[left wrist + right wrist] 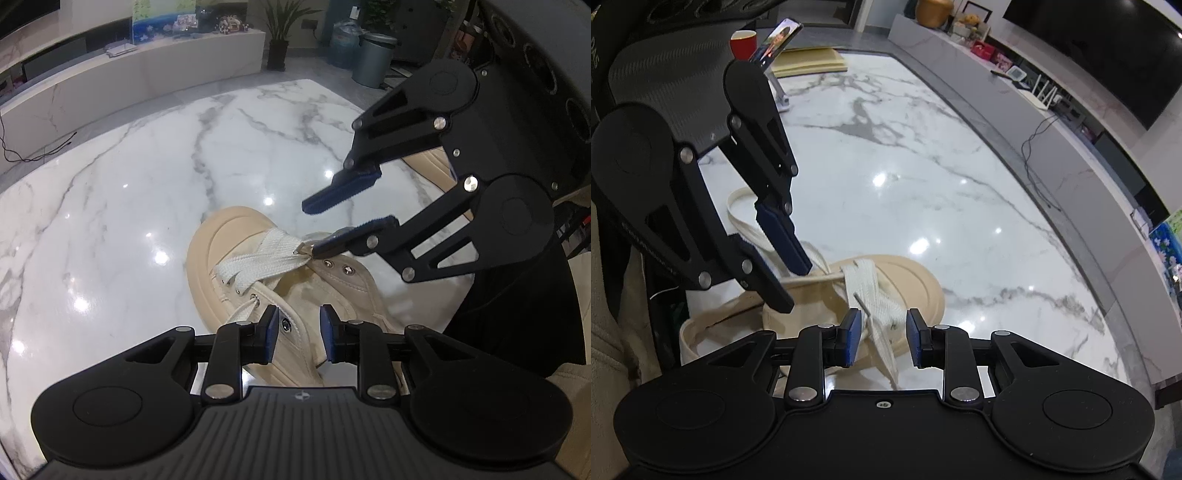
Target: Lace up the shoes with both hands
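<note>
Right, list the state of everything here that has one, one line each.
Left gripper: open, jaws straddling the shoe's eyelet edge, not gripping.
Right gripper: open, lace tip between the jaws, not pinched.
Shoe: on the marble table, only partly laced.
White lace: threaded near the toe, ends loose.
Phone: propped on a stand, screen lit.

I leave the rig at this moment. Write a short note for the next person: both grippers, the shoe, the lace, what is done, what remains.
Left hand-held gripper: open, over the shoe's side, gripping nothing.
Right hand-held gripper: open; the white lace lies loose between its jaws, its tip beside one finger.
Beige shoe: on the marble table.
Done: lace crosses the eyelets nearest the toe.
Left: upper eyelets are empty; probably regrasp the lace tip and thread on.
</note>
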Motion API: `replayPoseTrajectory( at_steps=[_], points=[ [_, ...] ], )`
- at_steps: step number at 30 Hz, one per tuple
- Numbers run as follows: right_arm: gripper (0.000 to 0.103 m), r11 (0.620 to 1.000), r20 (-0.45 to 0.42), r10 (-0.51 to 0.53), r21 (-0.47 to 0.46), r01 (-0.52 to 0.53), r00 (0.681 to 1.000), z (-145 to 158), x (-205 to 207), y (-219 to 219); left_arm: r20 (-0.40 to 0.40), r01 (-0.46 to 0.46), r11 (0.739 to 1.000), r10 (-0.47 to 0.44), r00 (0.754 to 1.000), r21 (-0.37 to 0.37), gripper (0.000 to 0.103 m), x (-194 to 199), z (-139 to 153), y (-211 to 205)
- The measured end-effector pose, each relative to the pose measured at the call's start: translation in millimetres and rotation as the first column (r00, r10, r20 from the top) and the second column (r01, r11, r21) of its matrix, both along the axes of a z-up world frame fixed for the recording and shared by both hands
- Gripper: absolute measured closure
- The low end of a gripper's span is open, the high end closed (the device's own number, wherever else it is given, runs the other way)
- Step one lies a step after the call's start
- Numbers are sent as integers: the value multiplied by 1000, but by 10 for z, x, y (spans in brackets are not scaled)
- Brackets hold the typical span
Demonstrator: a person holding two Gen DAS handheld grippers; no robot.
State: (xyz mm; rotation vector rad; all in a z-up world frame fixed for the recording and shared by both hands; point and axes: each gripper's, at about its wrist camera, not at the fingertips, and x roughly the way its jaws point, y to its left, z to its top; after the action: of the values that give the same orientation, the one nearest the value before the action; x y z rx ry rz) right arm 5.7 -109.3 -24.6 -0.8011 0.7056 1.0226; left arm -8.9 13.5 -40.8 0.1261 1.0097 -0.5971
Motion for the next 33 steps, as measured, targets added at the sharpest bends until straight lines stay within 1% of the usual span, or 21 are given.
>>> replayPoseTrajectory(
  at_steps=[2, 4, 5, 6, 10, 15, 18, 21, 26, 33],
  points=[
    [79, 1000, -12, -4, 4, 4, 1000, -31, 22, 3, -4, -3, 1000, 3, 1000, 0, 83, 7, -6, 1],
    [87, 1000, -24, -8, 8, 8, 1000, -53, 45, 4, -9, -7, 1000, 7, 1000, 3, 85, 14, -14, 5],
    [96, 1000, -38, -13, 13, 14, 999, -66, 66, 5, -12, -9, 1000, 9, 1000, 6, 87, 16, -18, 13],
    [98, 1000, -57, -20, 21, 21, 998, -71, 82, -1, -15, -10, 1000, 10, 1000, 3, 88, 14, -16, 22],
    [101, 999, -65, -30, 31, 32, 997, -65, 70, -9, -19, -12, 1000, 12, 1000, 0, 89, 7, -15, 44],
    [101, 996, -40, -35, 82, 39, 999, 48, -4, -11, -26, -31, 999, 31, 999, -14, 89, -6, -15, 97],
    [101, 992, -54, -29, 125, 35, 998, 117, -54, -5, -30, -44, 999, 44, 999, -22, 89, 3, -23, 128],
    [101, 989, -71, -16, 142, 26, 997, 105, -107, 35, -32, -56, 998, 55, 998, -20, 89, -2, -30, 154],
    [101, 992, -99, -10, 123, 23, 995, -14, -138, 122, -37, -72, 997, 72, 997, -18, 89, -2, -43, 203],
    [101, 998, -91, -1, 58, 6, 996, -138, -138, 250, -38, -78, 997, 77, 996, -26, 89, -5, -48, 220]
  ],
)
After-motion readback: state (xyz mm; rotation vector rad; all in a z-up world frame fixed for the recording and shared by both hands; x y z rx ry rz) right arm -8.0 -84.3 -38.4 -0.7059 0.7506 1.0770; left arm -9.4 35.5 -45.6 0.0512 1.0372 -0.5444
